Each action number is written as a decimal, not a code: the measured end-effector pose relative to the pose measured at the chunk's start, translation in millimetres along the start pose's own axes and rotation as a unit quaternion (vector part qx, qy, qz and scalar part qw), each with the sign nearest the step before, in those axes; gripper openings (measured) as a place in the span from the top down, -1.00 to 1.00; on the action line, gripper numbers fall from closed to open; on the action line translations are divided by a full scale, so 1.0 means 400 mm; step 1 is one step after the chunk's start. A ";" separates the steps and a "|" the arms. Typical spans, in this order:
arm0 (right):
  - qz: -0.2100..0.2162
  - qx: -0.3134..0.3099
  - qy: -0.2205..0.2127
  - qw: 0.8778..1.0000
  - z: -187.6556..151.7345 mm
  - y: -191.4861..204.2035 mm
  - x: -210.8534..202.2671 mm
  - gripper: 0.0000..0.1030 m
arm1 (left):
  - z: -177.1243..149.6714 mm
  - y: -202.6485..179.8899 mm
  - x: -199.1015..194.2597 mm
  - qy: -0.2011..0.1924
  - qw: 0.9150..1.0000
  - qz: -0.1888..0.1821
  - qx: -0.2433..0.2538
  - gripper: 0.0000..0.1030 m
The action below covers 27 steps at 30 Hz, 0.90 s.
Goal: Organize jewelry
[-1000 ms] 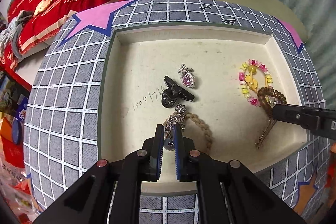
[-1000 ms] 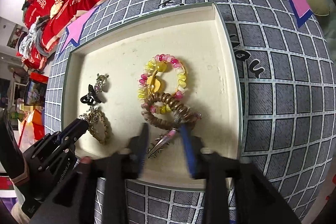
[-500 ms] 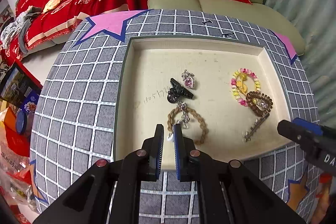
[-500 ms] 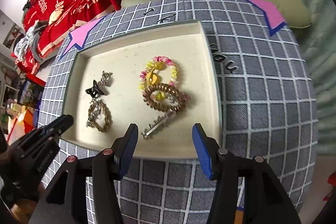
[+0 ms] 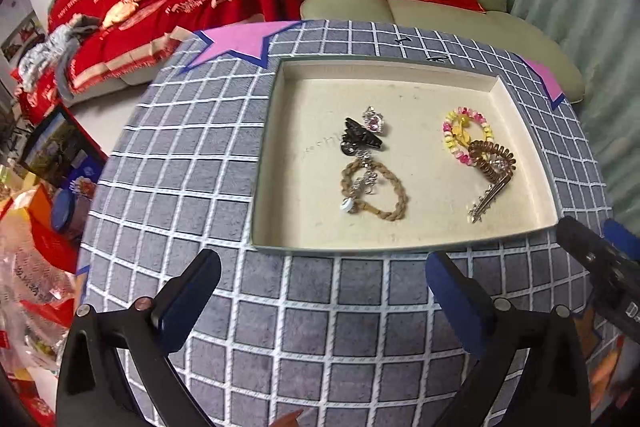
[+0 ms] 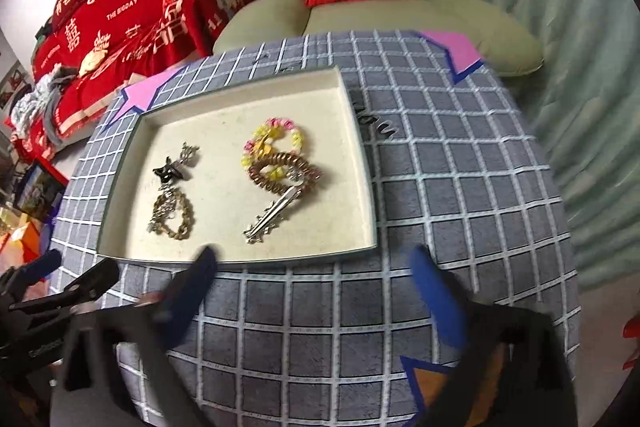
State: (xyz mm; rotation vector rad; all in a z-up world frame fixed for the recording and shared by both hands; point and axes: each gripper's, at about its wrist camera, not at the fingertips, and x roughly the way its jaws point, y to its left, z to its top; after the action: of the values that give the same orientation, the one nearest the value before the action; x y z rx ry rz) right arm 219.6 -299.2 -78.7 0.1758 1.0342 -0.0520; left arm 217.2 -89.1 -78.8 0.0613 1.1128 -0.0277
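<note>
Table (image 5: 168, 163) under grey checked cloth carries the shallow cream tray (image 5: 272, 163); all jewelry lies inside it. Left gripper (image 5: 322, 273) and right gripper (image 6: 312, 269) hover short of the near rim, fingers spread wide, holding nothing. Braided rope band (image 5: 390, 189) looks soft and light; pinch the cord. Coiled brown hair tie (image 5: 490, 159) overlaps the bead bracelet (image 5: 460, 131), so likely snags. Metal clip (image 5: 486, 201) seems stiff, slippery. Black claw clip (image 5: 358, 141) touches a pink pendant (image 5: 374, 119), small and delicate.
</note>
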 end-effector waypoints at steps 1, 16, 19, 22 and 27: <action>-0.004 -0.005 -0.009 1.000 -0.004 0.004 -0.006 -0.99 | -0.005 0.002 -0.010 -0.009 1.000 0.007 0.000 -1.00; -0.022 -0.026 -0.033 0.999 -0.030 0.012 -0.058 -0.99 | -0.031 0.023 -0.063 -0.033 0.999 0.012 -0.013 -1.00; -0.023 -0.029 -0.034 0.999 -0.030 0.015 -0.064 -0.99 | -0.035 0.019 -0.066 -0.034 0.999 0.009 -0.010 -1.00; -0.024 -0.029 -0.035 0.999 -0.030 0.016 -0.067 -0.99 | -0.038 0.017 -0.067 -0.033 0.999 0.004 -0.011 -1.00; -0.024 -0.030 -0.035 0.999 -0.031 0.017 -0.067 -0.99 | -0.040 0.018 -0.071 -0.033 0.999 0.002 -0.012 -1.00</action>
State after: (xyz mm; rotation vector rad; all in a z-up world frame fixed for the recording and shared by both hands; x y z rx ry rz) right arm 196.3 -291.6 -61.1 0.0944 0.9694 -0.0704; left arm 191.0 -81.3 -60.2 0.0401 1.0471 -0.0121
